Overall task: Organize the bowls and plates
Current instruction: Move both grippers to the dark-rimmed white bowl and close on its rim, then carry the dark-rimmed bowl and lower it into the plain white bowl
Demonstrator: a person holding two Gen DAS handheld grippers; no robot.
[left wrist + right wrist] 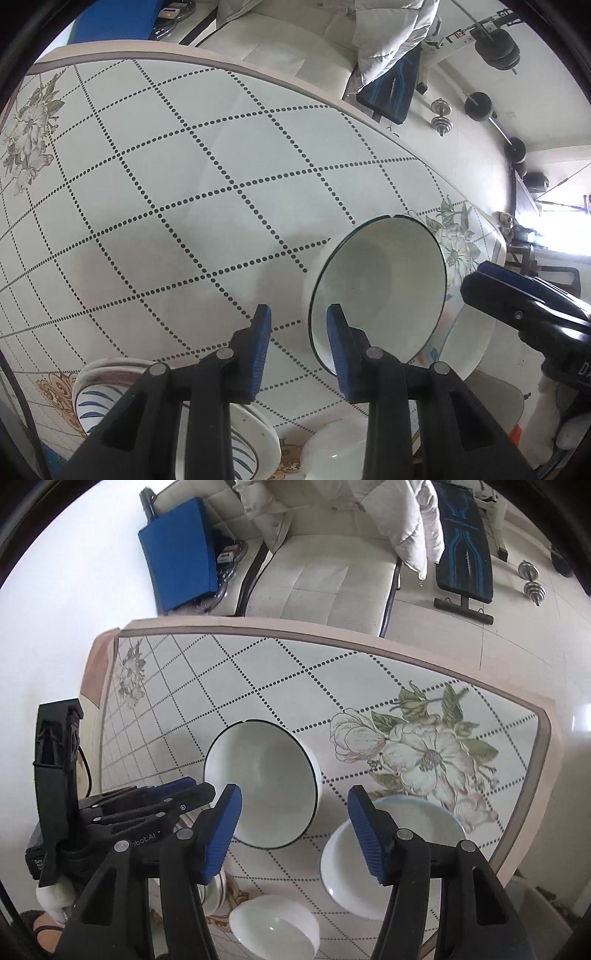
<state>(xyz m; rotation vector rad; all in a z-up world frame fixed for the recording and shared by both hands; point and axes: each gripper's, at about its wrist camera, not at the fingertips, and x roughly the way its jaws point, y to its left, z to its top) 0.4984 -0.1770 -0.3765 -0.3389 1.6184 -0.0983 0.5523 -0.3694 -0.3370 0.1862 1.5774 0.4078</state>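
A large white bowl with a dark rim [376,291] [262,782] stands on the dotted-tile table [184,184] [332,672]. My left gripper [298,310] [208,790] hovers just left of that bowl, slightly open, with only table showing between its blue pads. My right gripper [294,792] [476,273] is open wide above the bowl's near rim and touches nothing. A white plate with a pale blue rim [399,853] lies right of the bowl. A small white bowl [275,928] [332,446] sits near the front edge. A stack of blue-patterned plates [92,406] is partly hidden under my left gripper.
Large flower prints mark the table's right part [424,753]. Beyond the far edge stand a white chair with a padded jacket [332,579], a blue board [181,561], a weight bench [465,565] and dumbbells [532,579]. The table's right edge [546,738] is close to the plate.
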